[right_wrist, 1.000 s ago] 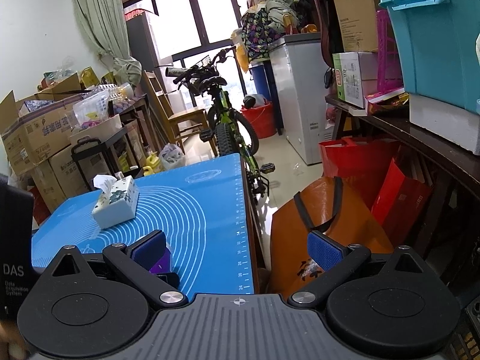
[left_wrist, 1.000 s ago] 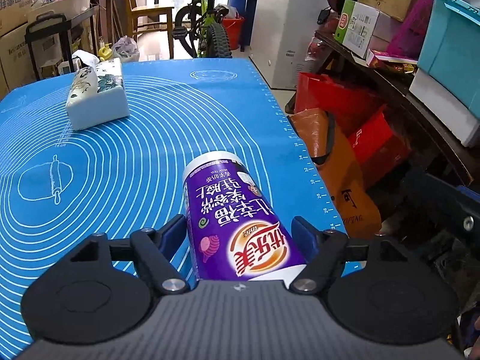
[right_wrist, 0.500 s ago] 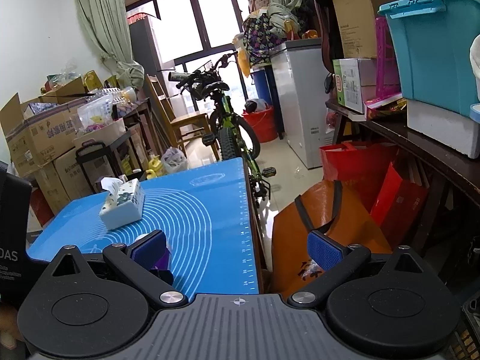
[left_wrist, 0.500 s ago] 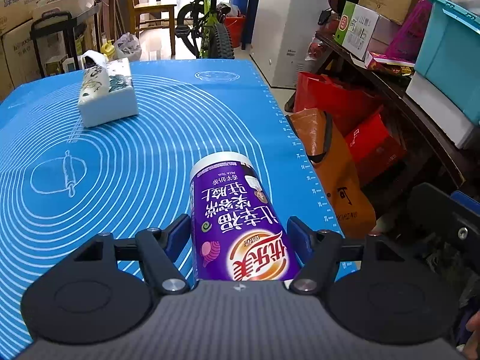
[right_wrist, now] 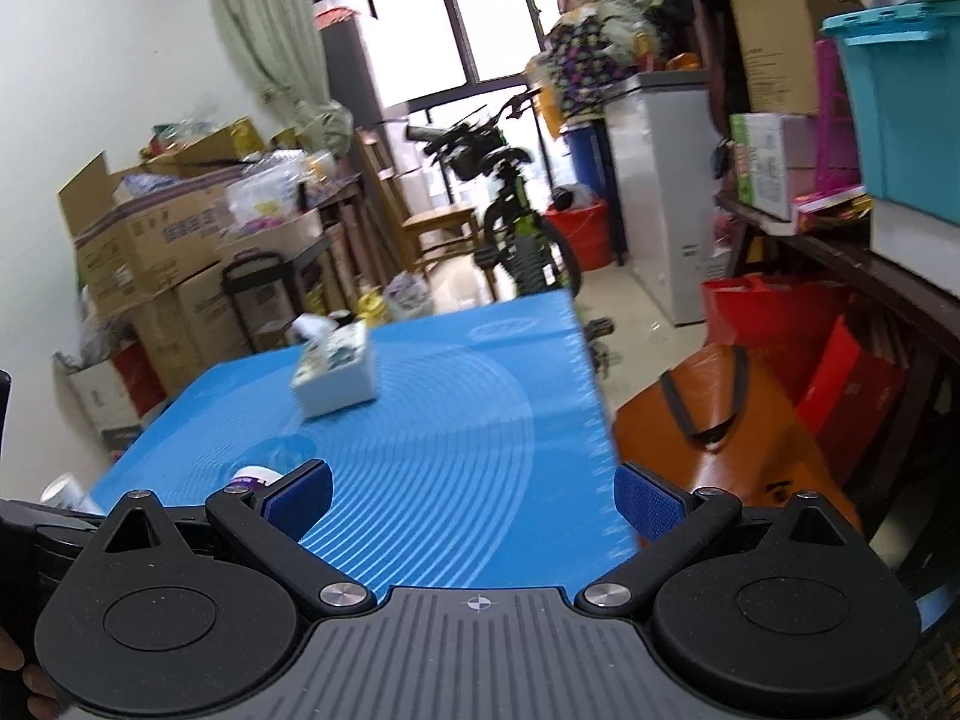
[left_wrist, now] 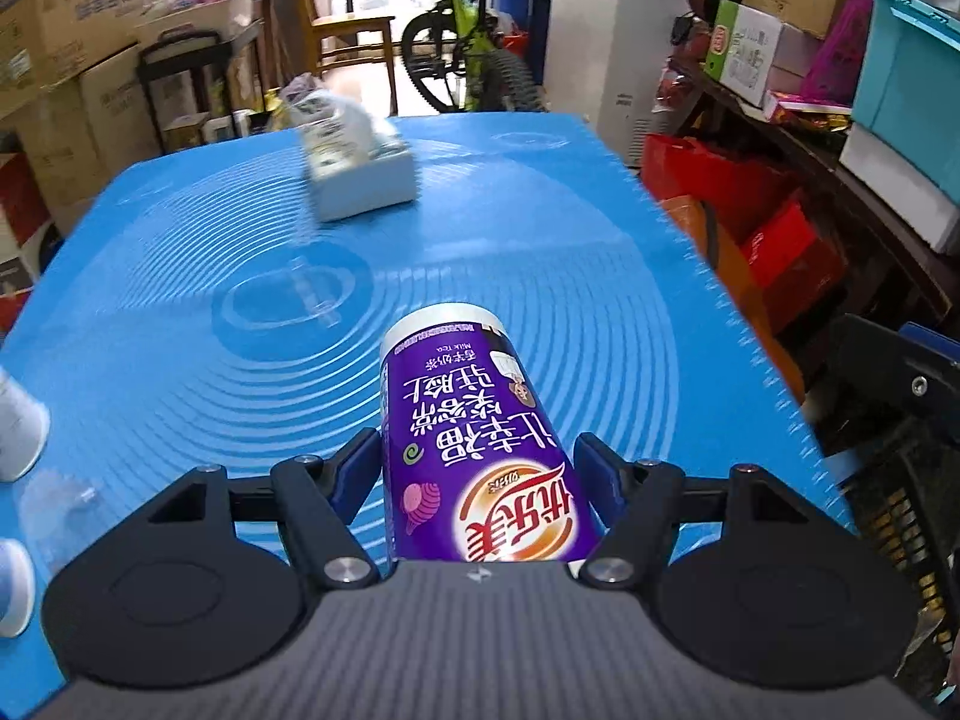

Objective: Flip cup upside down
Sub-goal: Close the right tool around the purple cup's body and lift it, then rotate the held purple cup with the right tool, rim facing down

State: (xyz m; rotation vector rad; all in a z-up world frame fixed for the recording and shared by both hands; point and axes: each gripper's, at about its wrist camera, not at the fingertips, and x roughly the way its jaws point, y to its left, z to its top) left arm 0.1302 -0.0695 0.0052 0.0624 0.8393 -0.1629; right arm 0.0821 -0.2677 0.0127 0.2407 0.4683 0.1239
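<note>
Gripping the purple milk tea cup [left_wrist: 474, 450], your left hand-held gripper [left_wrist: 480, 474] clamps it; your right hand-held gripper [right_wrist: 474, 498] hangs released over the surface's [right_wrist: 468, 420] right edge.

left gripper [left_wrist: 477, 474]: swung left across the worktop [left_wrist: 540, 276], tissue box [left_wrist: 360, 171] now ahead
cup [left_wrist: 474, 450]: carried along
right gripper [right_wrist: 471, 501]: followed over the mat

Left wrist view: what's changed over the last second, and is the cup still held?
The left tool has swung left: the tissue box drifted toward centre and white cups came into view at the left edge. The purple cup stays clamped, base pointing forward. The right tool remains open, empty.
</note>
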